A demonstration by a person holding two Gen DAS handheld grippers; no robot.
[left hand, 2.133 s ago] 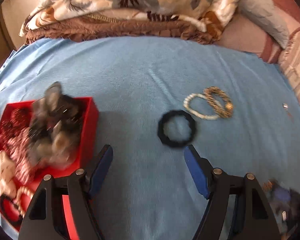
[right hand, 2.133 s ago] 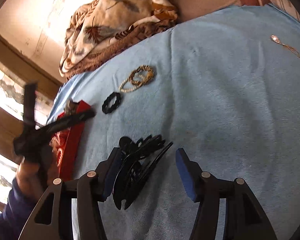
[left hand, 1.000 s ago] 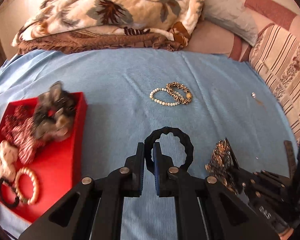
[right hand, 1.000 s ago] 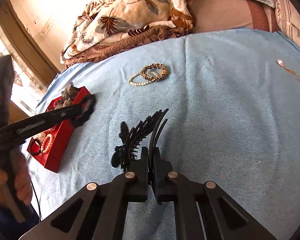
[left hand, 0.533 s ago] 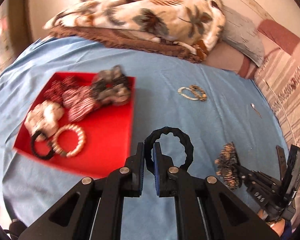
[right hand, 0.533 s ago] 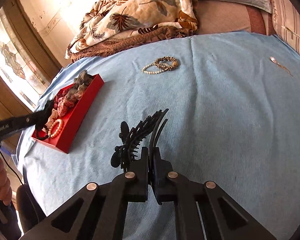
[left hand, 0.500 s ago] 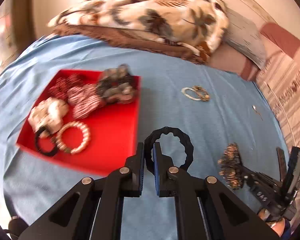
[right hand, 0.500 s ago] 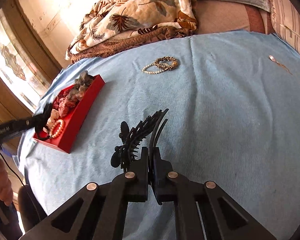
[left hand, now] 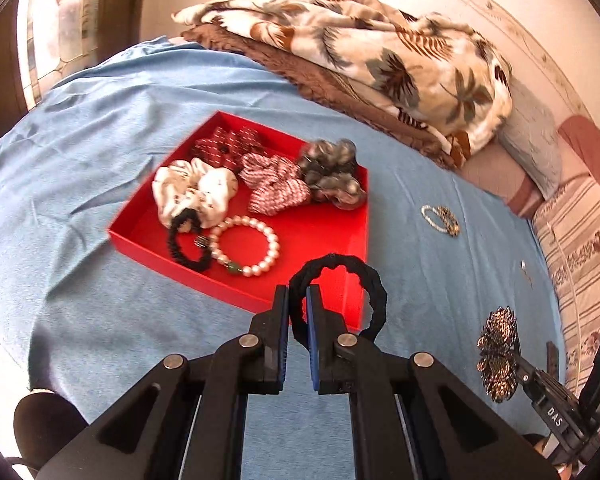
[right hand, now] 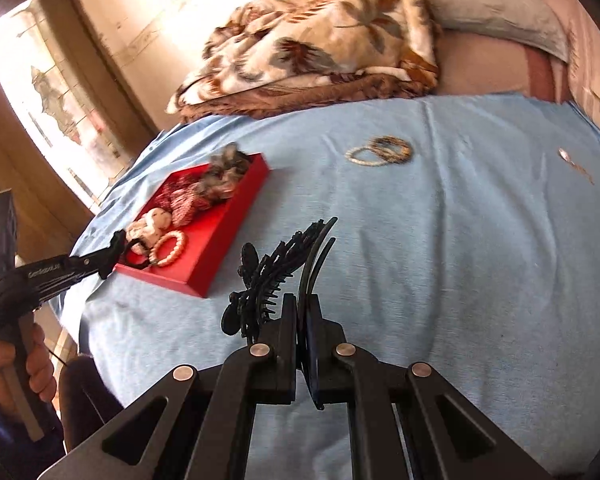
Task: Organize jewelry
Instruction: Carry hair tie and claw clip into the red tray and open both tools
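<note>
- Since the earlier frames, the red tray (left hand: 342, 216) has come closer, now just ahead of the left jaws.
- Left gripper (left hand: 297, 302): jaws narrow, pinching the black hair tie (left hand: 374, 288) above the tray's near corner.
- Right gripper (right hand: 302, 312): jaws clamped on the black hair comb (right hand: 274, 270), tray ahead-left.
- Risk: a release here could drop the tie on the rim.

the tiny trinket (left hand: 525, 267) on the blue sheet (left hand: 100, 140) is too small to identify; the pillow (right hand: 500, 12) is cropped at the frame edge.
</note>
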